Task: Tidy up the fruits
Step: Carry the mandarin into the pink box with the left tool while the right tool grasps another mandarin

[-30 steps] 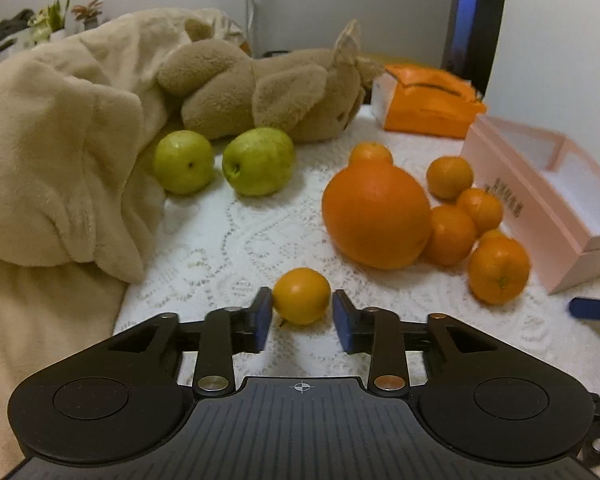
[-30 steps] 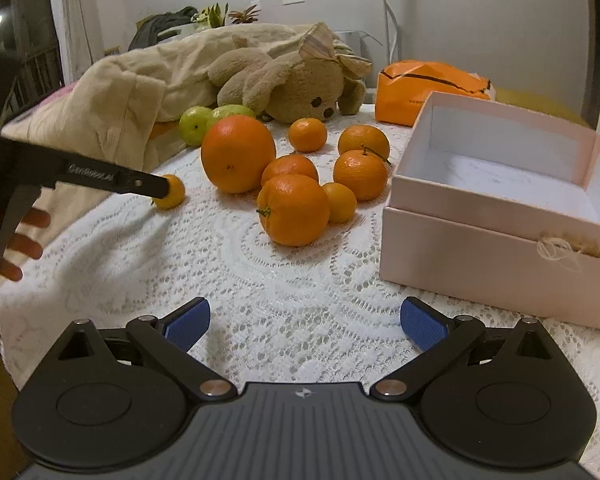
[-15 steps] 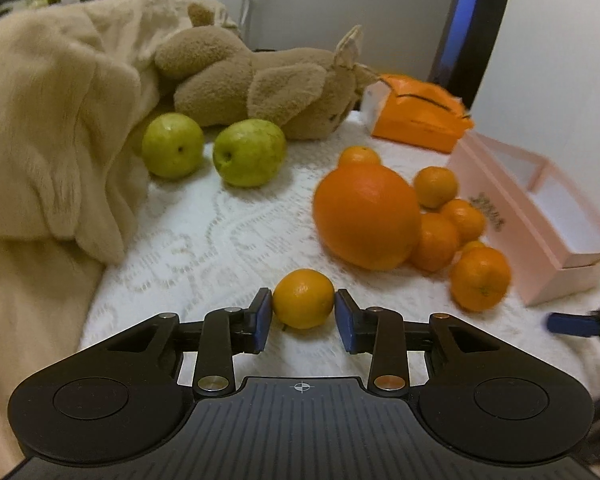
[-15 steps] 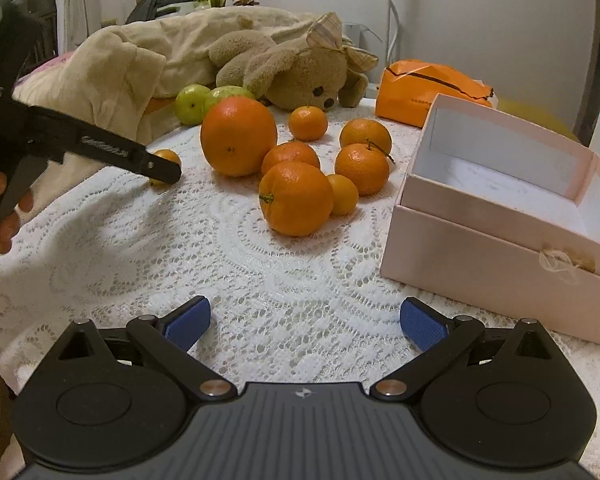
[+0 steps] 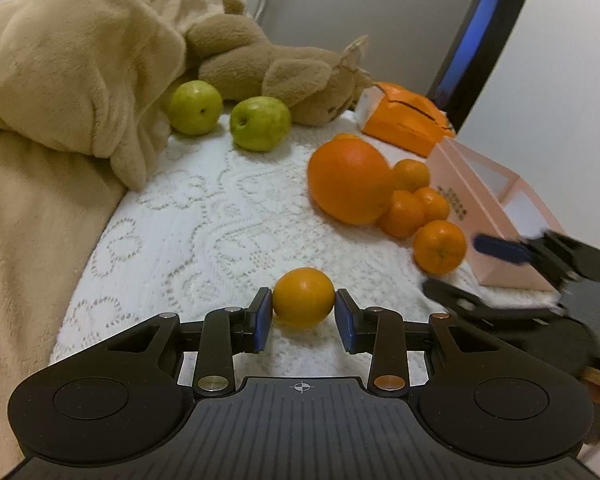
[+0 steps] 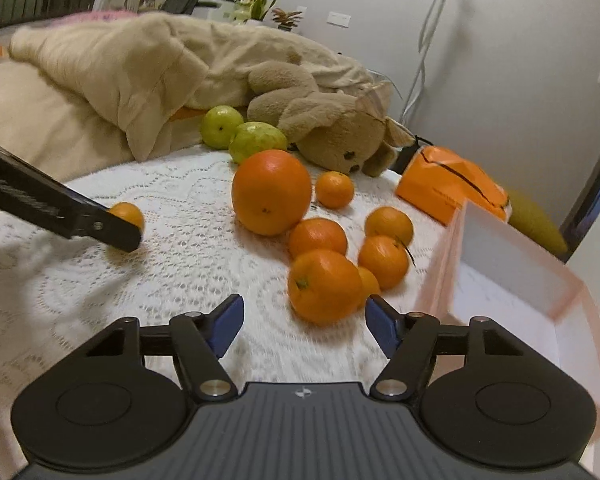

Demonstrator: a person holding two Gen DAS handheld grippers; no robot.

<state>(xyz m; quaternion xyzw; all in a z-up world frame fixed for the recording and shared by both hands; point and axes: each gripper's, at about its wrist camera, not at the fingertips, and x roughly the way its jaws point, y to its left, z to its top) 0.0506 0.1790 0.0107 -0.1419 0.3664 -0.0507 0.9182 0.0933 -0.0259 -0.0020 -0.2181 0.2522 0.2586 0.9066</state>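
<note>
Now left gripper (image 5: 303, 312) fingers pinch the small orange (image 5: 303, 297), as a second ago, near the lace cloth's (image 5: 204, 216) left edge. Right gripper (image 6: 303, 320), spread wide earlier, is closing around the nearest mandarin (image 6: 324, 285) (pads not yet touching); pink box (image 6: 512, 280) waits right.

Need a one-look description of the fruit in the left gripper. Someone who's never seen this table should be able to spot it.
Start at the white lace tablecloth and find the big orange with the cluster of mandarins beside the pink box. Away from that pile, the small yellow-orange fruit sits alone, pinched between the blue pads of the left gripper. It is the only citrus apart from the cluster, and paler than the rest.
</note>
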